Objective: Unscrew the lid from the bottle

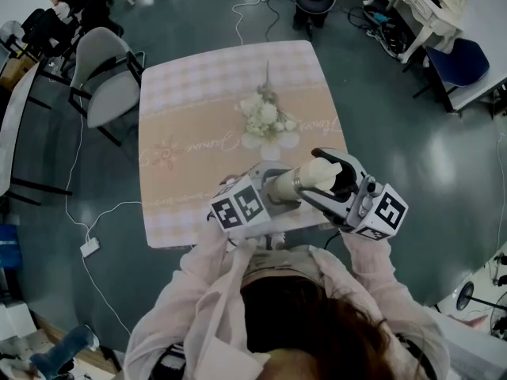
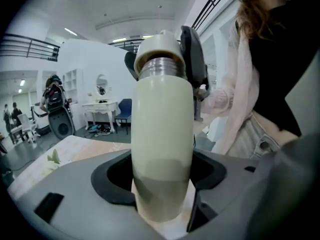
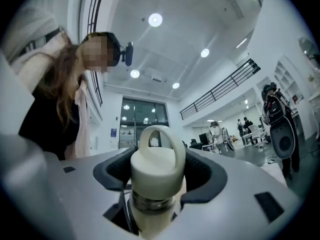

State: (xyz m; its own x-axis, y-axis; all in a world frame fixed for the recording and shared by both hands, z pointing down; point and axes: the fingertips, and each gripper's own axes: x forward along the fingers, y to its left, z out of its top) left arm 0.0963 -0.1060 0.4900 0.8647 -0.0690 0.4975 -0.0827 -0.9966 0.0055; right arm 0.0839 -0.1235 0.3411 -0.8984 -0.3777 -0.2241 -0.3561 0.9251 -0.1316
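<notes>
a big studio hall: mezzanine railing [image 3: 225, 87], floor cables [image 1: 238, 22], staged vanity table [image 2: 100, 105].

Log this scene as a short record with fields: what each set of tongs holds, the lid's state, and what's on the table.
left tongs: shut on the body of the cream bottle
right tongs: shut on the lid, which has a loop handle
lid state: on the bottle, with the metal neck showing beneath it
bottle position: held roughly level over the near edge of the table
table: checked cloth with white flowers lying on it
</notes>
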